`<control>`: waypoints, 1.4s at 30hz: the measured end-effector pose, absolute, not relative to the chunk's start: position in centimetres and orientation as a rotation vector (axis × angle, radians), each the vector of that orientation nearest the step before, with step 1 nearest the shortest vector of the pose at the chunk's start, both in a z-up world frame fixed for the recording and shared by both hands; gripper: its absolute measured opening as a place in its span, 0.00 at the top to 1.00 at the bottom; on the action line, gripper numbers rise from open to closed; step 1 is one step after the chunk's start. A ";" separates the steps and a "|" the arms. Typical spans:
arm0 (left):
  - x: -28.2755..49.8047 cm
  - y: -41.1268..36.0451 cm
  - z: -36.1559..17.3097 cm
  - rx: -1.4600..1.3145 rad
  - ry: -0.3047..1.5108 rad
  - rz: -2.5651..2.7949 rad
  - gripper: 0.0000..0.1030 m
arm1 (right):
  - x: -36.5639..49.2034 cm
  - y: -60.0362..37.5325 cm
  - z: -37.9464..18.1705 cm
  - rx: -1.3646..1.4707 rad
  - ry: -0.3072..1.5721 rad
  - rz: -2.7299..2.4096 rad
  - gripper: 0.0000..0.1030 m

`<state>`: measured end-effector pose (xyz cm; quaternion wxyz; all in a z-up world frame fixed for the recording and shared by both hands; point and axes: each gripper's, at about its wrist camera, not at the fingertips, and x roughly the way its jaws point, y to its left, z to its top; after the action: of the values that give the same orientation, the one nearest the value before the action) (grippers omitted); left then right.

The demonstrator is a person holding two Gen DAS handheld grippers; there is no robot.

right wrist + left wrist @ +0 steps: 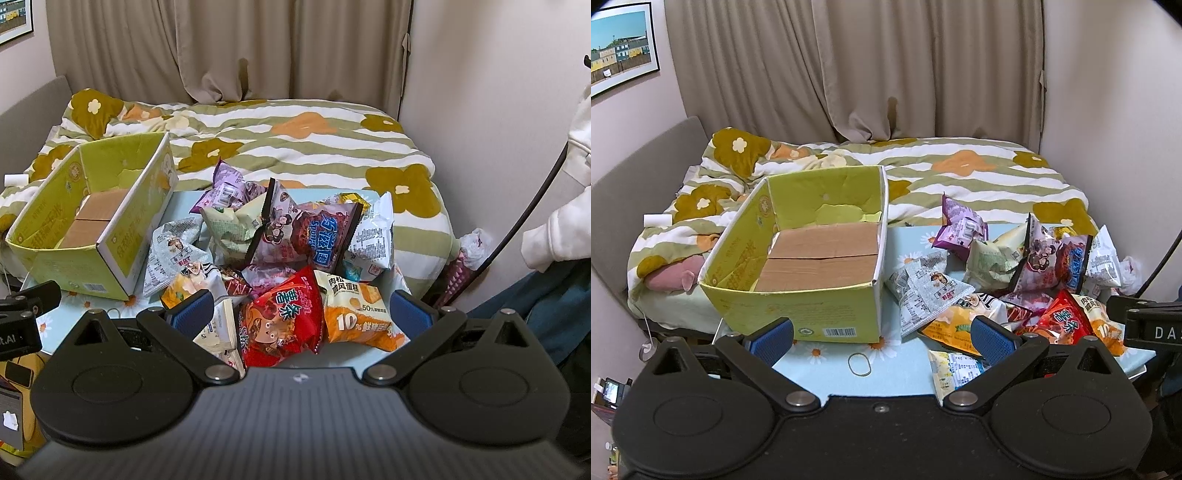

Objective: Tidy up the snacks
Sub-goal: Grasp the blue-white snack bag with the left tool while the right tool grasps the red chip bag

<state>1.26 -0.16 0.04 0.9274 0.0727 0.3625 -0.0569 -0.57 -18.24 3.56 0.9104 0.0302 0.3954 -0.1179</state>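
An open yellow-green cardboard box (798,258) stands on the left of a small table with a light blue flowered cloth (842,380); nothing lies inside the box. It also shows in the right wrist view (92,221). A pile of several snack bags (1015,273) lies to its right, among them a red bag (284,317), an orange bag (362,317) and a purple bag (225,188). My left gripper (882,339) is open and empty in front of the box. My right gripper (301,317) is open, its fingers on either side of the red and orange bags.
A rubber band (860,363) lies on the cloth near the front. Behind the table is a bed with a striped flowered quilt (960,173), curtains (886,66) and walls. A person in white sleeves (565,192) stands at the right.
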 end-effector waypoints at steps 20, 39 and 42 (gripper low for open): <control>7.4 -2.9 -11.7 0.051 1.063 -0.430 0.00 | 2.2 -21.4 -6.3 0.376 0.946 -0.301 0.00; 9.6 -4.2 -17.4 -0.110 1.188 -0.514 0.22 | 6.8 -23.7 -12.5 0.632 0.988 -0.289 0.00; 9.4 -4.2 -17.1 -0.100 1.177 -0.519 0.25 | 7.2 -23.9 -12.8 0.645 0.991 -0.273 0.00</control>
<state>9.40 -4.18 -17.09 0.7990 -0.0466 0.5486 -0.2418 7.15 -23.90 -12.82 0.8215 0.3032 0.4655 -0.1283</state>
